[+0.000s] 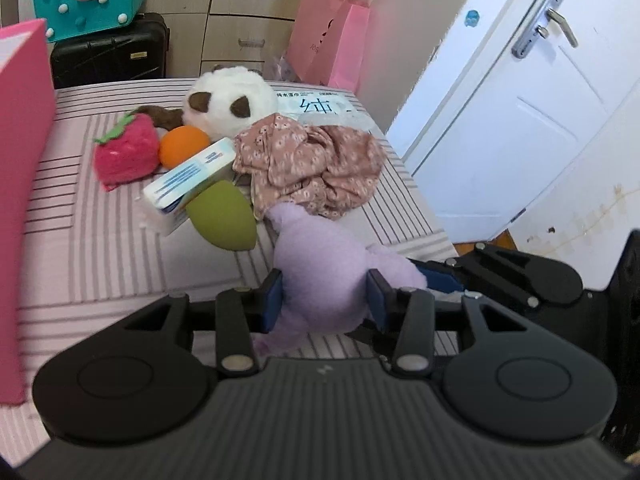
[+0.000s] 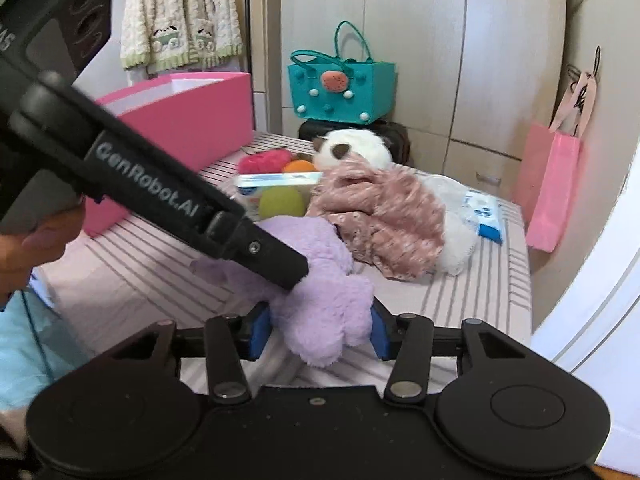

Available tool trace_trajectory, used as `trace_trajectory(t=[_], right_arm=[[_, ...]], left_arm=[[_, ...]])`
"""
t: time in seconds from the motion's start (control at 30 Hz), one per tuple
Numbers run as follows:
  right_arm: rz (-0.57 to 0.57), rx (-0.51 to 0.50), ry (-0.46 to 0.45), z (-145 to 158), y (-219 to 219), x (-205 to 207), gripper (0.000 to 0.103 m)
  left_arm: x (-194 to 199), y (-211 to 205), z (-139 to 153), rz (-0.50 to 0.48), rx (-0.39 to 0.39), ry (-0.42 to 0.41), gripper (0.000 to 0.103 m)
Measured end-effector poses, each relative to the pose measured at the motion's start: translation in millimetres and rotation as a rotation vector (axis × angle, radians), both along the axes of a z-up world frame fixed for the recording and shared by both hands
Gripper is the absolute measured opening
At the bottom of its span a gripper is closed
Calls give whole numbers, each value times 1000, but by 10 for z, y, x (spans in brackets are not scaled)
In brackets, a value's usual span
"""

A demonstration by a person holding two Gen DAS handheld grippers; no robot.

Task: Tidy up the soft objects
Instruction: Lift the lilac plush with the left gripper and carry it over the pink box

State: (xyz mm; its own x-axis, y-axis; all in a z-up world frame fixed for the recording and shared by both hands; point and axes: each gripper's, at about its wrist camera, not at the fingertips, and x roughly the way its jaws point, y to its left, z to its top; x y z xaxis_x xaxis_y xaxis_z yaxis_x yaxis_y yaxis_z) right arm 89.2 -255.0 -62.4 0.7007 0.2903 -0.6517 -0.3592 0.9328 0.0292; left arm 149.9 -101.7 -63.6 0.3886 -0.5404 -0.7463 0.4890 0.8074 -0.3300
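Observation:
A lilac plush toy lies at the near edge of the striped bed. My left gripper is shut on it, both blue pads pressing into its body. In the right wrist view the lilac plush toy fills the gap of my right gripper, whose pads press its sides. The left gripper reaches into it from the upper left. Behind lie a floral pink cloth, a panda plush, a strawberry plush, an orange ball and a green egg-shaped sponge.
A white and blue carton rests on the sponge, and a wipes pack lies at the back. A tall pink box stands on the bed's left side. A teal bag, a pink paper bag and a white door surround the bed.

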Motion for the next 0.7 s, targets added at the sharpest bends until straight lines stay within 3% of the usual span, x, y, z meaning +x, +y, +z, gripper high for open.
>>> trace_trajectory(t=[0.5,0.7], right_arm=[[178,37,140,437,879,-350,56],[269,55,105,725,1289,-381,56]], left_arm=[[-434,1065,365,100,23,221,44],[-592,1604,682,174,19,210,44]])
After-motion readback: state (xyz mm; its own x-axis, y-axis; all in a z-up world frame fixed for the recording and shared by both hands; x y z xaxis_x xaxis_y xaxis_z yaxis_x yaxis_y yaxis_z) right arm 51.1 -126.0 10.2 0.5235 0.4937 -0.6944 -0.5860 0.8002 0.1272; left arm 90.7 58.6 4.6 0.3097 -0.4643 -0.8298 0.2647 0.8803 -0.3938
